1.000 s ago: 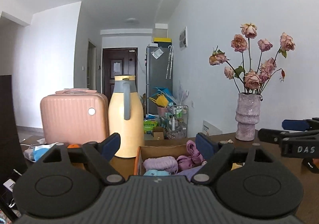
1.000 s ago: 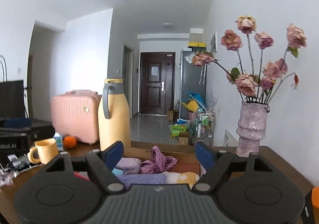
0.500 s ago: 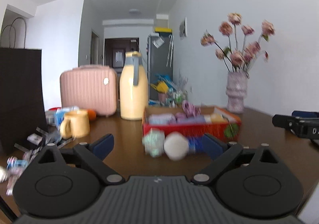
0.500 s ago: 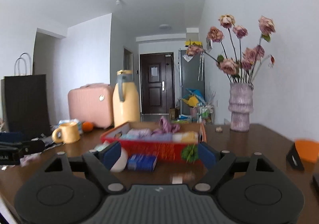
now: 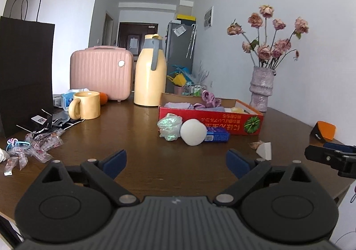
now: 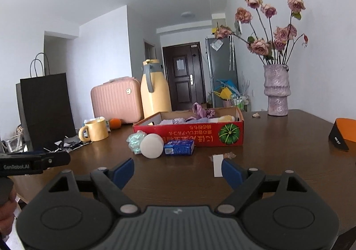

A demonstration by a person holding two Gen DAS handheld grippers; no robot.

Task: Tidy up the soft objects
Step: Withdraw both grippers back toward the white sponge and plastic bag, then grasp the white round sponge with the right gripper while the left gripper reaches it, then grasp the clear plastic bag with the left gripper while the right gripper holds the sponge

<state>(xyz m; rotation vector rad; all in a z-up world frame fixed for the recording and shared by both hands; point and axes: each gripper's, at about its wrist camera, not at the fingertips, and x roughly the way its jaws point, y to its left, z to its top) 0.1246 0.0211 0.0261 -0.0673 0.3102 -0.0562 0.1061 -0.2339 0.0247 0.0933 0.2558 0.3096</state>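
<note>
A red cardboard box [image 5: 211, 117] [image 6: 189, 135] on the brown table holds several soft cloth items in lilac, purple and yellow. In front of it lie a pale green mesh puff [image 5: 170, 125] [image 6: 134, 140], a white round ball [image 5: 193, 132] [image 6: 152, 145] and a blue tissue pack [image 5: 217, 135] [image 6: 179, 147]. My left gripper [image 5: 176, 162] is open and empty, well back from them above the table. My right gripper [image 6: 178, 171] is open and empty too, also well back.
A yellow mug [image 5: 85, 105], an orange, a pink case [image 5: 101, 73], a yellow thermos [image 5: 151, 72], a black paper bag [image 5: 24, 72] and candy wrappers [image 5: 33, 145] stand left. A vase of dried roses [image 6: 277, 89] stands back right. A white card [image 6: 217, 165] and an orange-black object [image 6: 343, 135] lie right.
Both grippers have pulled back from just above the box towards the near table edge. The items in front of the box have come into view. Both grippers stay open.
</note>
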